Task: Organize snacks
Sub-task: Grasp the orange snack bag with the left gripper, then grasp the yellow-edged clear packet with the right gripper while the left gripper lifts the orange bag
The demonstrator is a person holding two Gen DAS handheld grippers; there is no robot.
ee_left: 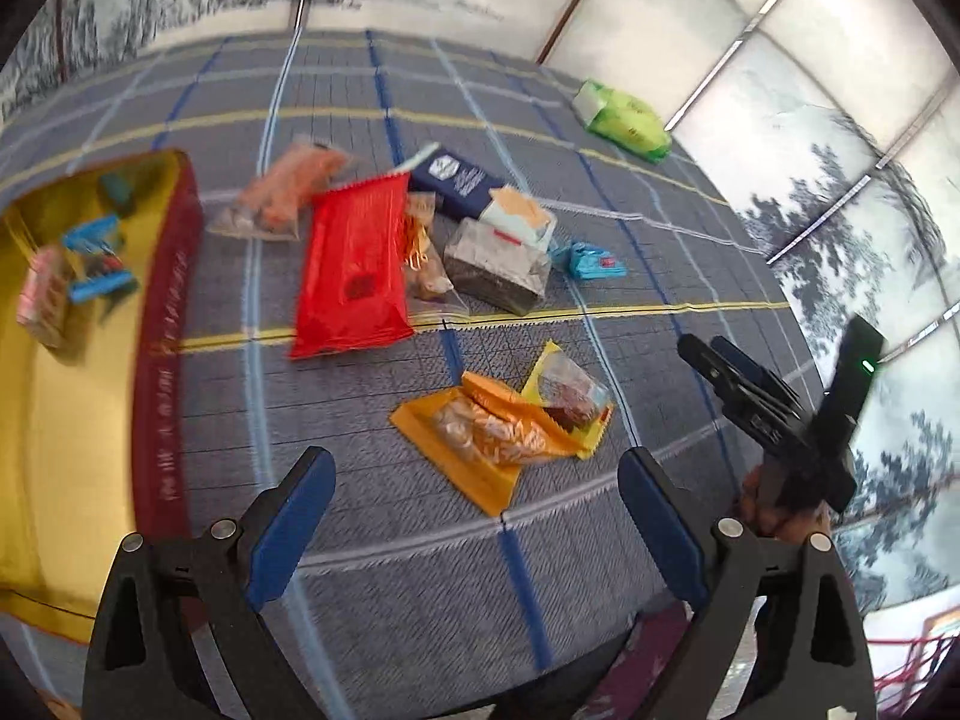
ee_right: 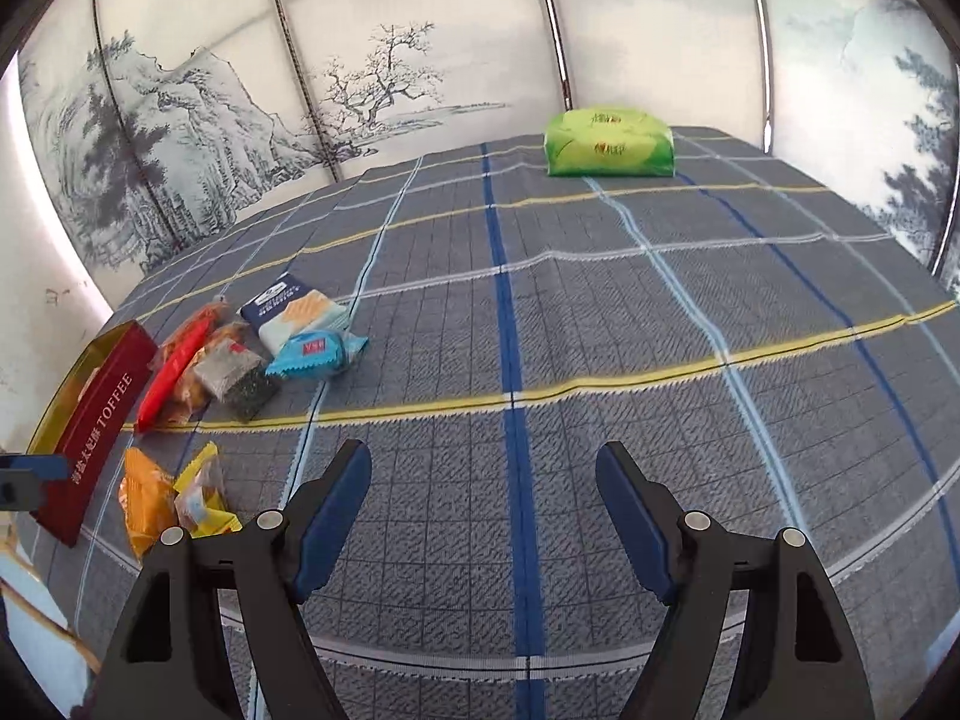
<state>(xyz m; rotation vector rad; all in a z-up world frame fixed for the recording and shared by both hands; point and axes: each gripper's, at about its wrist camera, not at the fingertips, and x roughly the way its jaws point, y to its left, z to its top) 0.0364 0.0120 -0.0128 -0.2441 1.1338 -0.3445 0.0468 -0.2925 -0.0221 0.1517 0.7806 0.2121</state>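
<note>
Snack packets lie on a grey plaid cloth. In the left wrist view a red packet [ee_left: 354, 267], an orange packet [ee_left: 486, 438] with a yellow one [ee_left: 567, 396], a grey packet [ee_left: 498, 267], a navy box [ee_left: 459, 180] and a small blue packet [ee_left: 588, 261] lie ahead. A red and gold toffee tin [ee_left: 168, 324] at the left holds several small snacks. My left gripper [ee_left: 477, 474] is open and empty, just short of the orange packet. My right gripper [ee_right: 483, 468] is open and empty over bare cloth; it also shows in the left wrist view [ee_left: 720, 360]. The tin [ee_right: 99, 414] and the packets sit to its left.
A green tissue pack [ee_right: 609, 144] lies at the far side of the table, also in the left wrist view [ee_left: 624, 120]. Painted screen panels stand behind the table. The table's near edge runs just under both grippers.
</note>
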